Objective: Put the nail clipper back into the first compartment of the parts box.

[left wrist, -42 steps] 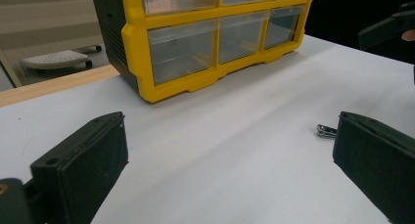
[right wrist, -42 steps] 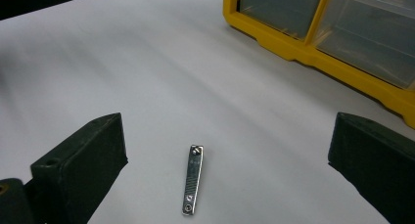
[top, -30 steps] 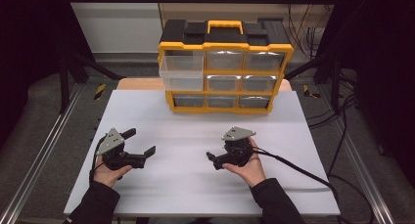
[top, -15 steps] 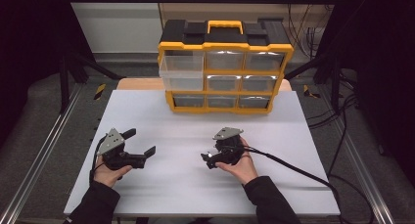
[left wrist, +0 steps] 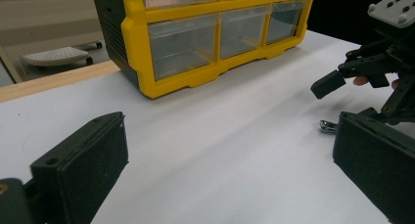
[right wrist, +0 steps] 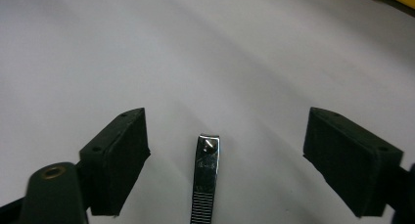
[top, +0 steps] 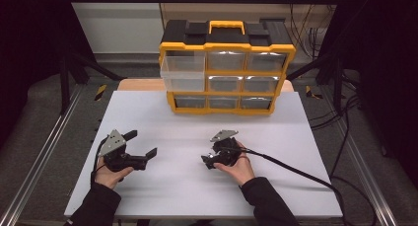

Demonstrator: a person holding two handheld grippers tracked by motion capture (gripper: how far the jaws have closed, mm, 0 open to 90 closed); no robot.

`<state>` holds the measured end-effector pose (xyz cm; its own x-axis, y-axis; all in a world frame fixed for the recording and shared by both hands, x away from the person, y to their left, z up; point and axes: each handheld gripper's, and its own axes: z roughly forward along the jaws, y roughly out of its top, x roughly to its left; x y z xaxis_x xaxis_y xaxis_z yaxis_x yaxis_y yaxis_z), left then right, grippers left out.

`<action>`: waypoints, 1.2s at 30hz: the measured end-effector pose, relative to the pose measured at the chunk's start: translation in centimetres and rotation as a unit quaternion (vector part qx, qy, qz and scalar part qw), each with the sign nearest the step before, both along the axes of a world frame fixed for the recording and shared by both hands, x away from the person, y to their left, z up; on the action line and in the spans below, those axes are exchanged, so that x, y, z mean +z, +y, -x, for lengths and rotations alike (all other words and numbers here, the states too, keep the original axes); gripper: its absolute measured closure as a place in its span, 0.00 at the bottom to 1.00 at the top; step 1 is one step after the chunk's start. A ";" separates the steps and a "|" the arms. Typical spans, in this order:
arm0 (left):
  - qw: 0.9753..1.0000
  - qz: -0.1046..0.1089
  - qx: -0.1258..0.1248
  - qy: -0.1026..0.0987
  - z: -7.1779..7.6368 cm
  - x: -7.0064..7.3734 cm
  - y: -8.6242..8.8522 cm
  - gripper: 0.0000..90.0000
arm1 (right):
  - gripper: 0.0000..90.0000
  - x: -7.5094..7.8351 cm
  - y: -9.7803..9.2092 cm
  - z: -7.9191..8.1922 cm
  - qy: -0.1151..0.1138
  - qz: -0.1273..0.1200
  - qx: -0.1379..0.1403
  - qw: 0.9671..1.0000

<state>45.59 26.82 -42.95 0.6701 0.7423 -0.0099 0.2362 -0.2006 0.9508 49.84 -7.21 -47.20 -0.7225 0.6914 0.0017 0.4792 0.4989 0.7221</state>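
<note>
- Right gripper (right wrist: 225,160) is lining up, jaws spread wide, with the nail clipper (right wrist: 206,180) lying between its fingers (right wrist: 120,155).
- Next, probably lowering and closing.
- Left gripper (top: 143,147) is waiting open, holding nothing.

I'm looking down on a white table top (top: 276,186) filling the lower middle of the frame, with a wooden edge (top: 138,85) showing at its far side. Grey floor (top: 44,117) runs along both sides, and metal rails (top: 39,157) slant down at lower left and lower right. Black cables (top: 345,137) trail at the right. A pale wall (top: 118,23) sits upper left; the corners are dark.
</note>
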 end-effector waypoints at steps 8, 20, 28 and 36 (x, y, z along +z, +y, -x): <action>1.000 -0.001 0.000 0.000 0.0 0.0 0.0 0.00 | 0.43 -0.3 0.1 0.0 0.013 0.002 0.002 1.000; 1.000 -0.001 0.000 -0.001 0.0 0.0 0.0 0.00 | 0.67 -0.4 0.2 0.1 0.020 0.006 0.010 1.000; 1.000 -0.001 0.001 0.000 0.0 0.0 0.0 0.00 | 0.79 -0.4 0.2 0.1 0.025 0.004 0.014 1.000; 1.000 -0.002 0.001 0.000 0.0 0.0 0.0 0.00 | 0.84 -0.6 0.3 0.1 0.027 0.009 0.013 1.000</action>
<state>45.61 26.82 -42.97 0.6685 0.7437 -0.0072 0.2364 -0.2033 0.9501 49.71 -6.93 -47.78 -0.7389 0.6732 0.0293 0.5042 0.5235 0.6868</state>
